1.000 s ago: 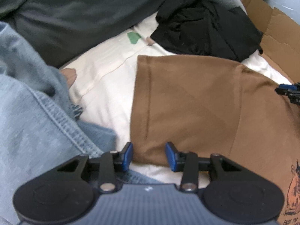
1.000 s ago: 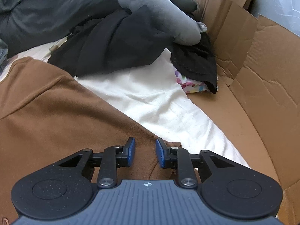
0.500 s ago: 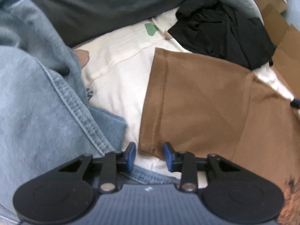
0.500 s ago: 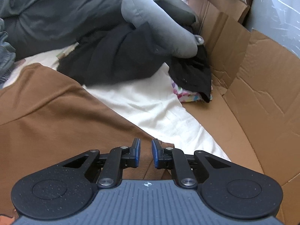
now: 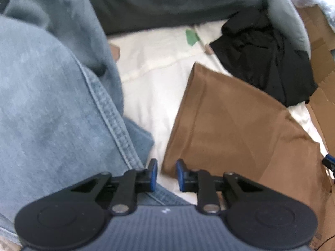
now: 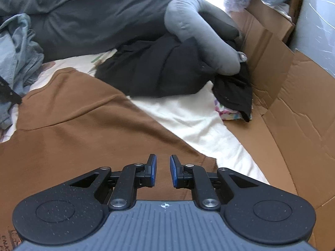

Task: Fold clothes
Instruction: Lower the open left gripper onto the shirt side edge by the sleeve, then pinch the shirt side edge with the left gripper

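- Now the left gripper [image 5: 166,174] has just been narrowing, its jaws slightly apart over the brown shirt's [image 5: 234,129] corner, pinching nothing.
- Right gripper [image 6: 162,172]: jaws slightly apart, empty, above the shirt's edge; white sheet [image 6: 188,119] just ahead.

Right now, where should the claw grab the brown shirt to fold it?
Pinch the brown shirt at its near corner, coming down from the jeans side. That hem edge lies flat and bare on the white sheet, so there's cloth to nip.
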A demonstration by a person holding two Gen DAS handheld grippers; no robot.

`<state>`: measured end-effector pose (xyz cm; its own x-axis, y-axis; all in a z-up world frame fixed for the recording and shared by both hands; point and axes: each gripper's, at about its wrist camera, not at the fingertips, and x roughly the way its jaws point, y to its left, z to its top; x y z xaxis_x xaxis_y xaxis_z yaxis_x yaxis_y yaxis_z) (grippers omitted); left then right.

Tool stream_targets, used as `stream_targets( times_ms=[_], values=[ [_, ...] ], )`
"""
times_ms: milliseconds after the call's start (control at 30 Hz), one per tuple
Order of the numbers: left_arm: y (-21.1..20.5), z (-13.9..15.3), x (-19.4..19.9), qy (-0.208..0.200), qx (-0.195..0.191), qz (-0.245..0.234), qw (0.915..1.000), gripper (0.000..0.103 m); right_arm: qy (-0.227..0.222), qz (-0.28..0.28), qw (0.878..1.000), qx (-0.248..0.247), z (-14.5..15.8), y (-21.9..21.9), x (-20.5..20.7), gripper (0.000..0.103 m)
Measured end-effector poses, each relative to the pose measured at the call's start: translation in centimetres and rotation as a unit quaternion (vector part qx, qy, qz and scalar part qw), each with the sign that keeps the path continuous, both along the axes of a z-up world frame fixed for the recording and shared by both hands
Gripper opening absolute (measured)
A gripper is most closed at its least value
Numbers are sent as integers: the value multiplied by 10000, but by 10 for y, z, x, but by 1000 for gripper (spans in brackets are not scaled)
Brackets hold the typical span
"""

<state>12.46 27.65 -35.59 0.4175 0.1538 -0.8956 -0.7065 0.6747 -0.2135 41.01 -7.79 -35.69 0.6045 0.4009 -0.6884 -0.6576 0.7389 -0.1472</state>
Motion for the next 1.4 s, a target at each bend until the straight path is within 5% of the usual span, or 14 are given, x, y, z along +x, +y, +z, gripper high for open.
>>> stream_targets(
  times_ms=[667,1033,1400],
  values=[
    [14,-14,-5,-333,-675,713,9946,11,394,350,9984,190,-3,34,-39,20],
    [19,-9,-27,-820,-1188,1056,9839,12,646,683,9947,424,10,82,-63,20],
    [22,-25,-27,-671,-1468,1581,9741,17,1025,550,9905,734,15,120,-68,20]
  ],
)
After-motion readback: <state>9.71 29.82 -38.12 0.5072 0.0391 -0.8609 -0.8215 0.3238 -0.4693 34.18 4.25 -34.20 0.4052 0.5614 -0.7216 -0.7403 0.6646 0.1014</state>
